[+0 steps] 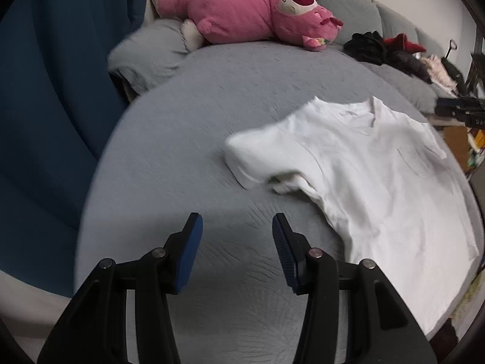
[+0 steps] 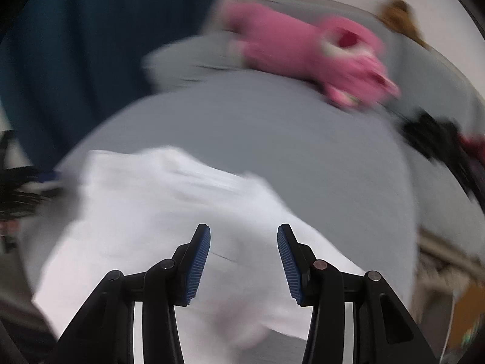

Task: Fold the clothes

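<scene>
Left wrist: both claws (image 1: pixel 237 223) (image 2: pixel 244 233) half-open, empty, angled down over white tee (image 1: pixel 379 176).

The shirt (image 1: pixel 379 163) is plain white on a grey bed (image 1: pixel 212 106). The plush toy (image 1: pixel 242 12) is pink with a dark red nose; the curtain (image 1: pixel 60 75) is deep blue.

You are looking at a home bedroom: a bed (image 1: pixel 188 139) under a grey sheet, a large pink plush toy (image 1: pixel 242 9) lying by the pillow (image 1: pixel 145 51), dark clothes (image 1: pixel 379 48) heaped alongside, and a blue curtain (image 1: pixel 60 75) beside the bed.
</scene>
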